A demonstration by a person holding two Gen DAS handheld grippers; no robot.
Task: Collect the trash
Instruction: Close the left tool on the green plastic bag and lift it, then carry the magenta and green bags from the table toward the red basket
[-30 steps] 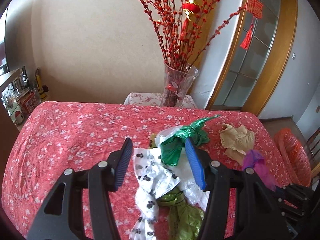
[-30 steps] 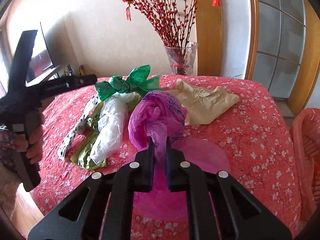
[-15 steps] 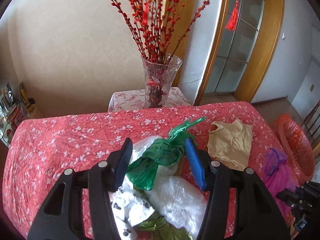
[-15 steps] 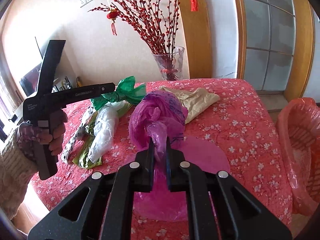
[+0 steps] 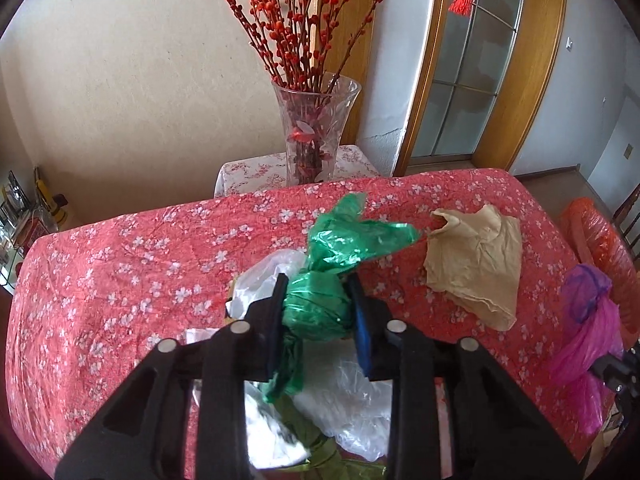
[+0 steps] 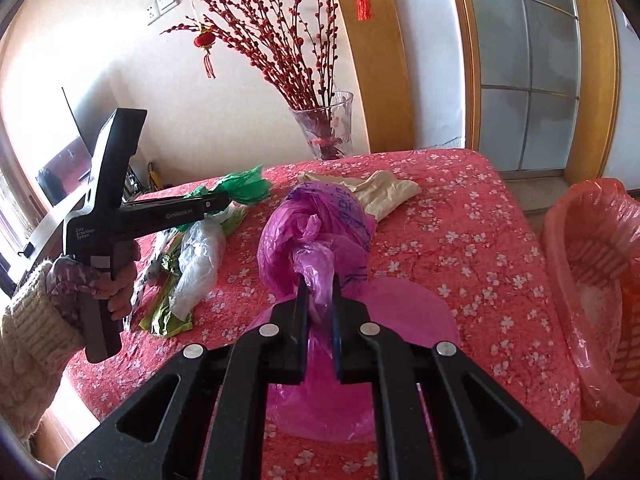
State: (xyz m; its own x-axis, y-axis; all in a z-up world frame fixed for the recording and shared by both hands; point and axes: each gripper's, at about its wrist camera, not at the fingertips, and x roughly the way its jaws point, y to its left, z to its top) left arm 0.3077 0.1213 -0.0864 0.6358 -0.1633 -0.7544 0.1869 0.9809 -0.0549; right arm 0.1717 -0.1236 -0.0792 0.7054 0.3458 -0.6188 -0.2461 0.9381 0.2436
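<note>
My left gripper (image 5: 316,304) is shut on a crumpled green plastic bag (image 5: 340,252) and holds it above a pile of clear and white plastic bags (image 5: 344,408) on the red flowered tablecloth (image 5: 120,272). My right gripper (image 6: 318,300) is shut on a magenta plastic bag (image 6: 316,232), lifted off the table; it also shows in the left wrist view (image 5: 588,332). A crumpled tan paper bag (image 5: 476,264) lies flat at the right of the table. The left gripper shows in the right wrist view (image 6: 216,202), with the green bag (image 6: 244,188) at its tip.
An orange-lined bin (image 6: 596,280) stands beside the table's right edge. A glass vase (image 5: 314,132) with red branches stands behind the table's far edge. A yellow-green wrapper (image 6: 168,312) lies under the clear bags. Shelves with small items (image 5: 24,216) stand at the far left.
My left gripper moved forward over the pile and shut on the green bag. My right gripper lifted the magenta bag and swung toward the orange bin.
</note>
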